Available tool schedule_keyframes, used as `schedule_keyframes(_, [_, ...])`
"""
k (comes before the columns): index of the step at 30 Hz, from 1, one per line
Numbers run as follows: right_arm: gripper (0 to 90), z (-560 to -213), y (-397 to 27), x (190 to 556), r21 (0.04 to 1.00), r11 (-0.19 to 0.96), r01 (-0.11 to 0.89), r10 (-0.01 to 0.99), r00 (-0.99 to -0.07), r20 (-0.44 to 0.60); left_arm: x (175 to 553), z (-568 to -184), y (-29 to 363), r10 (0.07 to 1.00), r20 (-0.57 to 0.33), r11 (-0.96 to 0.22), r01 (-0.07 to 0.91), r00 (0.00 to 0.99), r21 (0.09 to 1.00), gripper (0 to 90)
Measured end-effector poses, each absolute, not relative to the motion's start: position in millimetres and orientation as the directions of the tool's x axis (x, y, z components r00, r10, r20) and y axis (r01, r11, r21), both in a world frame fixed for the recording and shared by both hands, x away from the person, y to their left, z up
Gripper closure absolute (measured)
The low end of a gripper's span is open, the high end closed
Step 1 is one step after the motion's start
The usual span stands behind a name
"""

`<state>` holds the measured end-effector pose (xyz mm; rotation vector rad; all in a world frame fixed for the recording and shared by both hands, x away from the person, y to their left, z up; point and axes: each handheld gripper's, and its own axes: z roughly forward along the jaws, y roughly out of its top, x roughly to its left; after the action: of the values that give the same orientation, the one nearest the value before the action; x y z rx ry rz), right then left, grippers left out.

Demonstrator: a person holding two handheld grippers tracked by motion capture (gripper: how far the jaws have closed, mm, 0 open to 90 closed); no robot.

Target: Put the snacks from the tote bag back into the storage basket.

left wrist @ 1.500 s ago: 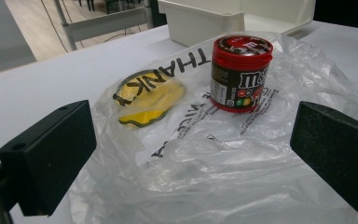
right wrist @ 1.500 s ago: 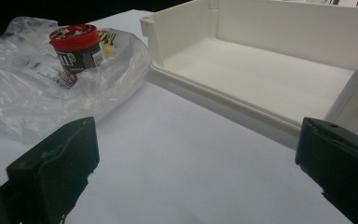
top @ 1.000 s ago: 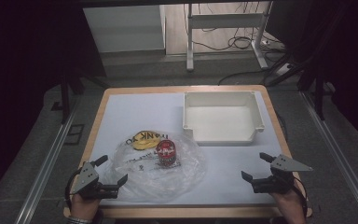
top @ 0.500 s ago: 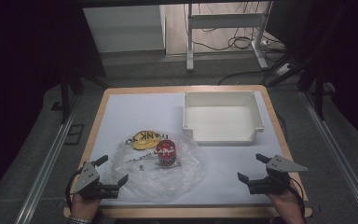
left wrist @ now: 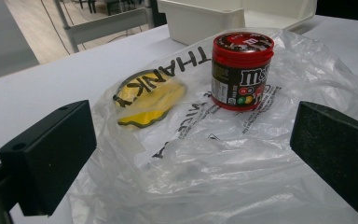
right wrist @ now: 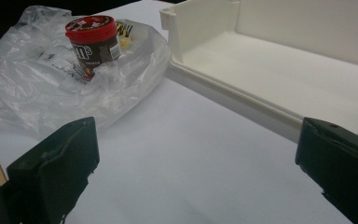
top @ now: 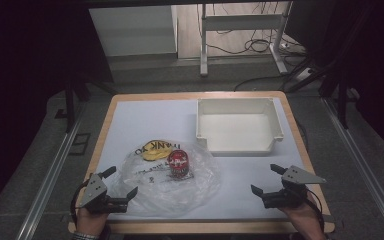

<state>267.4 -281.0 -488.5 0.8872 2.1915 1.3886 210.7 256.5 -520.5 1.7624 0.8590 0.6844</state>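
Observation:
A crumpled clear plastic bag (top: 162,187) printed with black letters lies on the white table top (top: 150,120) at the front left. A red-lidded M&M's jar (top: 178,163) stands upright on it. A flat yellow item (top: 154,149) lies at the bag's far edge, under the film. My left gripper (top: 123,180) is open at the bag's near left edge, its jaws on either side of the film (left wrist: 242,154), with the jar (left wrist: 242,70) and the yellow item (left wrist: 149,95) ahead. My right gripper (top: 264,178) is open over bare table, right of the bag (right wrist: 37,84).
An empty white tray (top: 240,147) stands at the back right, with its near rim (right wrist: 223,93) just ahead of the right gripper. The wooden table edge runs close behind both hands. Metal rails flank the table on the floor.
Both grippers have stayed almost still, the right one easing slightly towards the front edge. The bag, the jar and the tray have not moved.

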Motion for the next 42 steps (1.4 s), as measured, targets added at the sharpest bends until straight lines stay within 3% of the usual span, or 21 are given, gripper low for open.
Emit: schedule_keyframes(42, [0.0,-484.2,-250.1,277.6,0.913,0.329,0.241,0.624,-0.781,-0.018,210.4,-519.8,255.4,0.797,0.04,-0.219,0.226,0.602,0.949,0.3])
